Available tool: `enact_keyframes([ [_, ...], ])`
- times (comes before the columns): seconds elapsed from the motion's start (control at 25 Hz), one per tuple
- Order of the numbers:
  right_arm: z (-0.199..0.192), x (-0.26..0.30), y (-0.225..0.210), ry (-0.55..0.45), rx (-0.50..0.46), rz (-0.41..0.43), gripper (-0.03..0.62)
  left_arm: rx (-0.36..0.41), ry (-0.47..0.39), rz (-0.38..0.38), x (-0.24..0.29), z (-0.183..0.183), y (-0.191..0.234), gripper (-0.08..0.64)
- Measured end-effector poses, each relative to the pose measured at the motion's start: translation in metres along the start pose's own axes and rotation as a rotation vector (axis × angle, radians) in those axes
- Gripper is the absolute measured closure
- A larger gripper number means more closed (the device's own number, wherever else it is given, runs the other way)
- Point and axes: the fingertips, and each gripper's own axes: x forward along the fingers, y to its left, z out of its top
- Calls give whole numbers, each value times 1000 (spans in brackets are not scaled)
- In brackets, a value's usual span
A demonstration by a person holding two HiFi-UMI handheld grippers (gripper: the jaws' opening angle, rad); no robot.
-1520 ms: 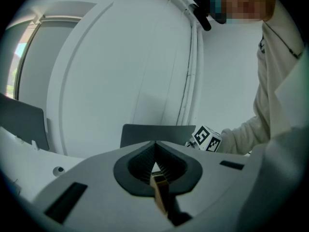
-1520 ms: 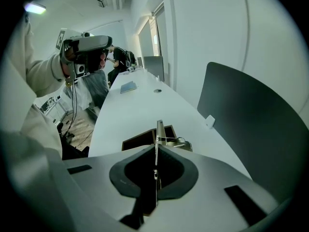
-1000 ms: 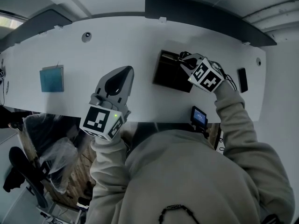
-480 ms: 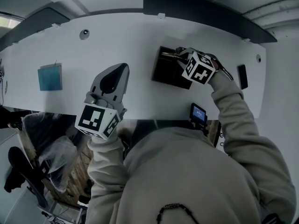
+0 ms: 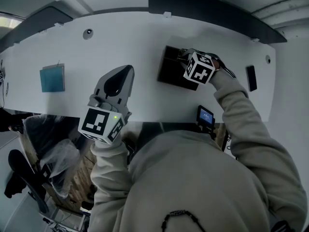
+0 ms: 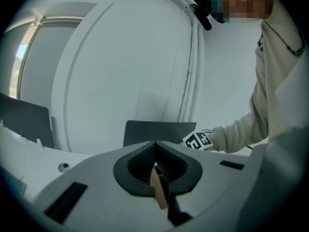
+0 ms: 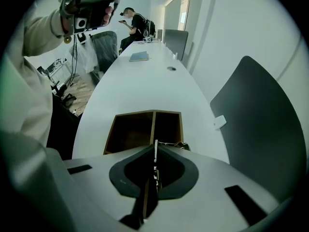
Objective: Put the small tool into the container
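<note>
Head view: the right gripper (image 5: pixel 186 57) has swung left from its spot a second ago and now hangs over the dark container (image 5: pixel 166 67) toward the right end of the white table (image 5: pixel 145 37). The left gripper (image 5: pixel 124 74) has barely shifted, poised above the table's near edge. The right claw is pressed together on the small tool (image 7: pixel 155 148), a thin metal sliver standing up just short of the container's near rim, in line with its divider. From above, that gripper's marker cube (image 5: pixel 199 67) covers the tool and the container's right side. The left claw is pressed together too; a tan strip shows in its seam, and whether that belongs to the gripper cannot be told. A blue notebook (image 5: pixel 52 80) lies near the table's left end and a black phone (image 5: pixel 250 80) near its right end. A small lit screen (image 5: pixel 205 116) glows at the near edge, its print too small to read.
</note>
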Motion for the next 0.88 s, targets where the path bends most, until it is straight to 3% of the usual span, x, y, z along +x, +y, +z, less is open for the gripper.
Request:
enact_keyframes([
  [0.52,0,-8,1,-84,56,-28,564,3,0,-3,-1,0,-8,558],
  [0.56,0,-11,1,-97,70,-35,529,3,0,-4,-1,1,-9,558],
  [0.6,0,-14,-1,-112,88,-42,449,4,0,-7,0,1,-10,558],
  [0.68,1,-20,-5,-144,125,-62,393,7,-1,-10,1,1,-12,558],
  [0.88,-2,-30,-12,-162,144,-109,391,13,-3,-23,3,3,-17,558],
])
